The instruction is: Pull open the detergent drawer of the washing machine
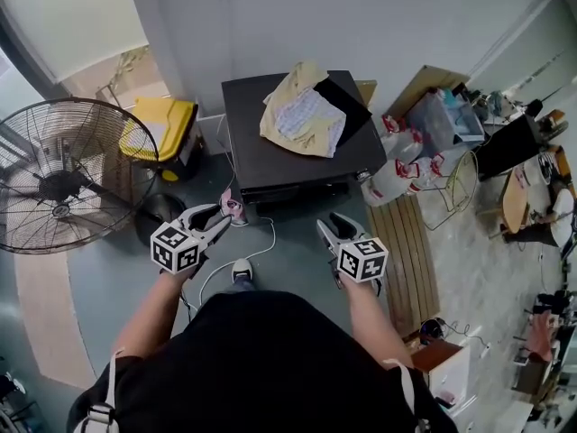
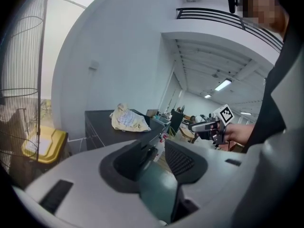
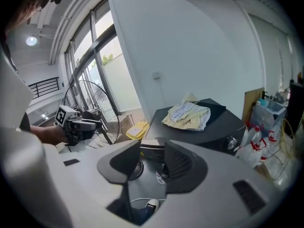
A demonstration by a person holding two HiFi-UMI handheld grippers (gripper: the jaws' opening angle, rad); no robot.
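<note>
Both sets of jaws stand apart with nothing between them. The left gripper [image 2: 159, 151] and the right gripper [image 3: 152, 158] are held level in front of the person, well short of the washer [image 1: 288, 152].

The drawer [image 3: 151, 148], as far as I can judge, is the pale strip at the left end of the washer's front panel. It looks shut and untouched, so the pull has not begun.

The likeliest slip is at the grasp. The drawer's lip looks shallow, and jaws that close too high or too far right would pinch plain panel and skid off when pulled. A skewed pull could also jam the drawer in its slot.

Clothes [image 1: 302, 115] are heaped on the washer's top toward its back right corner, well away from the front edge. A hard jerk might still shake them.

On the floor a white cable [image 1: 261, 251] loops right by the person's foot. A step forward could snag it. The fan [image 1: 63, 174] stands near the left elbow.
</note>
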